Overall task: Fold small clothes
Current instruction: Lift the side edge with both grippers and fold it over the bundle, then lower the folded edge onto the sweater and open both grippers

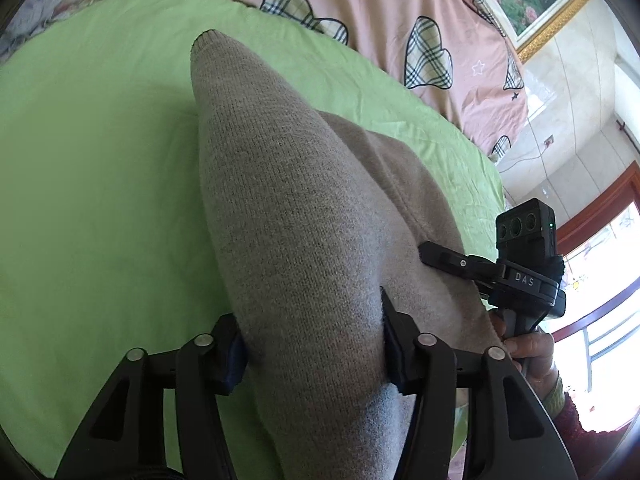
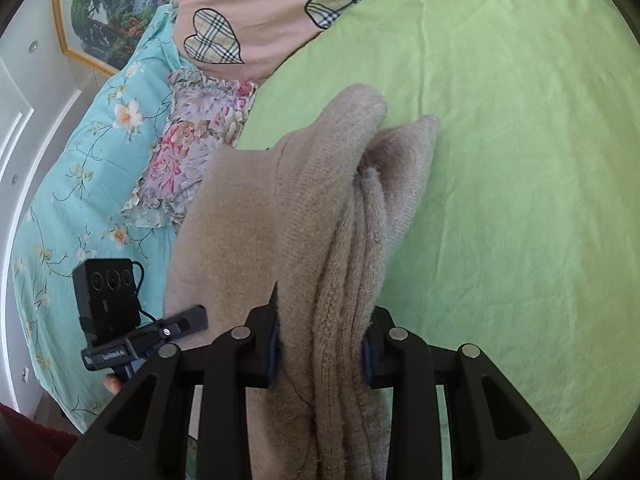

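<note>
Both grippers are on the same beige knitted garment, and it hangs raised between them over the green bed sheet, its far end drooping toward the bed. The left gripper has its fingers pressed in on a broad, smooth stretch of the knit, so it is carrying one side. The right gripper has its fingers set narrow around a thicker bunch where several ribbed layers are gathered together. Holding two separate points like this likely lets the garment be spread or doubled over cleanly, not dragged in a lump. From the left view, the right gripper's tip rests against the garment's edge just beside it. The pink heart-print quilt and the floral bedding lie well clear at the bed's far side, leaving the sheet free for laying the fold down.
</note>
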A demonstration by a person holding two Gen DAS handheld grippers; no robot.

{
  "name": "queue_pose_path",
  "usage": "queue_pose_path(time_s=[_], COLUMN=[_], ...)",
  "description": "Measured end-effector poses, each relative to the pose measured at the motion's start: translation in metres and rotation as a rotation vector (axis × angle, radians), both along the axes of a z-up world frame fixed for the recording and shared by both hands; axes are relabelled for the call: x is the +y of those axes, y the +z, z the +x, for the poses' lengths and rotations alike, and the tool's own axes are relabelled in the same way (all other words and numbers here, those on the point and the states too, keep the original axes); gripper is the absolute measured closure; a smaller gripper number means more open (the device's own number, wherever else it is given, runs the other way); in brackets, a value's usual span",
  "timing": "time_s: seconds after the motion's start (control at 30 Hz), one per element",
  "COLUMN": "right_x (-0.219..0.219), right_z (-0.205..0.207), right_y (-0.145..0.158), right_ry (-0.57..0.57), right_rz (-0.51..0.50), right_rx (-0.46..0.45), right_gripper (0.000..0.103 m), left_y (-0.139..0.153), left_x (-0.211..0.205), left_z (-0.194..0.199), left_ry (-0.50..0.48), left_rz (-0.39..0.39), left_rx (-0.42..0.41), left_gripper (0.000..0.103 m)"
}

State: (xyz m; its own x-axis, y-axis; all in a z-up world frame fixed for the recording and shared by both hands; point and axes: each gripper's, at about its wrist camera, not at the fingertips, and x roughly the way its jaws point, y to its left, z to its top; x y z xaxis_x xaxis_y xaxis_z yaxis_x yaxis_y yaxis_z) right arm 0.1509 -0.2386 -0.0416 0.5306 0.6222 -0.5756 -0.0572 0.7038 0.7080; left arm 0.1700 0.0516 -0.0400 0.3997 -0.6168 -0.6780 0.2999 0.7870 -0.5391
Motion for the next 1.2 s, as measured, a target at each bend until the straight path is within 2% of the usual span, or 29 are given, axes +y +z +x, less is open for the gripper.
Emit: queue_pose_path(time_s=[0.07, 0.13, 0.2, 0.27, 0.4, 0.47, 0.57, 0.67, 0.73, 0.83, 0.9, 0.97, 1.0, 1.07, 1.13, 1.2], right_x=[-0.002, -0.002, -0.004, -0.006, -0.014, -0.013, -0.005, 0.005, 0.001, -0.016, -0.022, -0.023, -0.023, -0.025, -0.026, -0.027], right_z=[-0.001, -0.001, -0.002, -0.005, -0.011, -0.007, 0.016, 0.04, 0.038, 0.027, 0.028, 0.035, 0.04, 0.045, 0.045, 0.043], right_y=[-0.004, -0.005, -0.004, 0.002, 0.031, 0.043, 0.047, 0.031, 0.038, 0.054, 0.05, 0.036, 0.027, 0.014, 0.01, 0.013], right_ry=[-0.005, -0.007, -0.017, -0.037, -0.121, -0.135, -0.098, -0.072, -0.081, -0.114, -0.117, -0.107, -0.098, -0.091, -0.099, -0.104], right_rz=[0.0, -0.009, -0.03, -0.07, -0.189, -0.228, -0.24, -0.25, -0.23, -0.216, -0.236, -0.264, -0.279, -0.293, -0.272, -0.271], right_rx=[0.014, 0.024, 0.047, 0.052, -0.027, -0.07, -0.074, -0.016, -0.057, -0.123, -0.109, -0.076, -0.055, -0.029, -0.028, -0.029], right_gripper=[0.069, 0.064, 0.051, 0.044, 0.043, 0.043, 0.053, 0.086, 0.089, 0.091, 0.092, 0.092, 0.092, 0.092, 0.092, 0.092], left_y=[-0.007, -0.01, -0.009, -0.004, 0.008, 0.01, 0.004, -0.01, -0.011, -0.004, -0.004, -0.002, 0.001, 0.005, 0.008, 0.01], left_x=[0.003, 0.007, 0.011, 0.02, 0.042, 0.05, 0.051, 0.047, 0.043, 0.031, 0.023, 0.017, 0.014, 0.009, 0.005, 0.005], left_z=[0.001, 0.001, 0.0, 0.0, 0.009, 0.022, 0.044, 0.067, 0.071, 0.072, 0.076, 0.089, 0.097, 0.112, 0.126, 0.136], left_ry=[0.016, 0.018, 0.015, 0.028, 0.081, 0.115, 0.139, 0.168, 0.185, 0.173, 0.171, 0.191, 0.207, 0.24, 0.256, 0.264], left_rz=[-0.03, -0.052, -0.054, -0.045, -0.064, -0.072, -0.081, -0.093, -0.089, -0.053, -0.013, 0.036, 0.077, 0.178, 0.259, 0.282], left_rx=[0.017, 0.046, 0.058, 0.055, 0.034, 0.054, 0.093, 0.156, 0.173, 0.136, 0.124, 0.105, 0.085, 0.036, 0.004, 0.011], left_gripper=[0.036, 0.034, 0.03, 0.025, 0.024, 0.023, 0.02, 0.019, 0.019, 0.019, 0.024, 0.046, 0.051, 0.079, 0.085, 0.085])
